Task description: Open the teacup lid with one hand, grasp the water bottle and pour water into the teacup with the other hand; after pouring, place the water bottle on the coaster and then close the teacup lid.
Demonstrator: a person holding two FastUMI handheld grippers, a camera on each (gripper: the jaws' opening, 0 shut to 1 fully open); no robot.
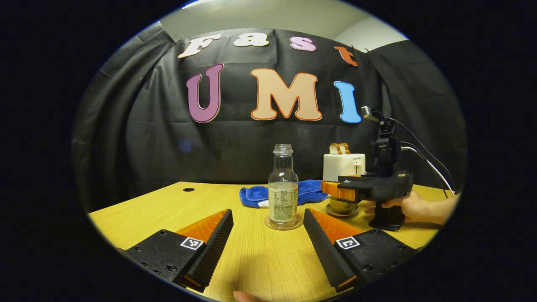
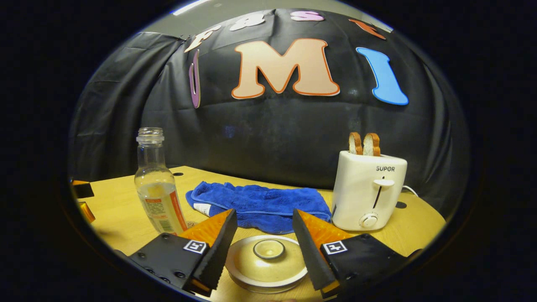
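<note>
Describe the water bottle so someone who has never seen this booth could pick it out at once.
On the wooden table, in front of the blue towel and left of the white toaster, stands the water bottle. It is the one tall clear thing there: uncapped, partly filled, labelled, upright on a round coaster.

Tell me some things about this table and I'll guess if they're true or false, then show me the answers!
1. The water bottle has no cap on. True.
2. The bottle is lying on its side. False: it stands upright on the round coaster.
3. The lid is off the teacup. False: it sits on the teacup, between the open fingers of the right gripper.
4. Two slices of toast stick up out of the toaster. True.
5. The left gripper squeezes the bottle. False: it is open, short of the bottle.
6. A blue towel lies behind the bottle. True.
</note>
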